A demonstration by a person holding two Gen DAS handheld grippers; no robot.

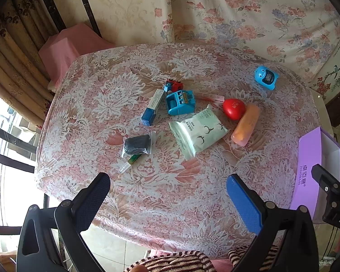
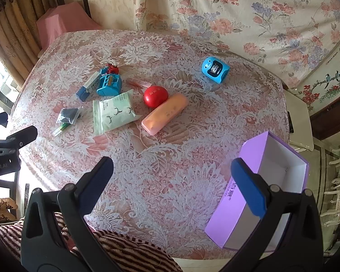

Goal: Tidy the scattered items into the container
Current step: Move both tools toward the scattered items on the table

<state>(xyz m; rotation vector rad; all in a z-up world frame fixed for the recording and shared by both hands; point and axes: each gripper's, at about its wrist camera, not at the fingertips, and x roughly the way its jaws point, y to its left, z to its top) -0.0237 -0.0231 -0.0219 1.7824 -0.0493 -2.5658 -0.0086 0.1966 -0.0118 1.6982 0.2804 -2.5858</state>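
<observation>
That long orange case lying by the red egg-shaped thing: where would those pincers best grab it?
Probably across the middle of the orange case, from above, fingers on its two long sides. It lies flat and is long and narrow, so the short width suits the open right gripper. The red egg touches its far end, so the nearer half is freer.

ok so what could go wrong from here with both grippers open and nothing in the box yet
The purple box sits at the table's near right edge, so a nudge could push it off. The red egg-shaped toy touches the orange case and may roll if that is lifted first. The green wipes pack looks slippery.
</observation>
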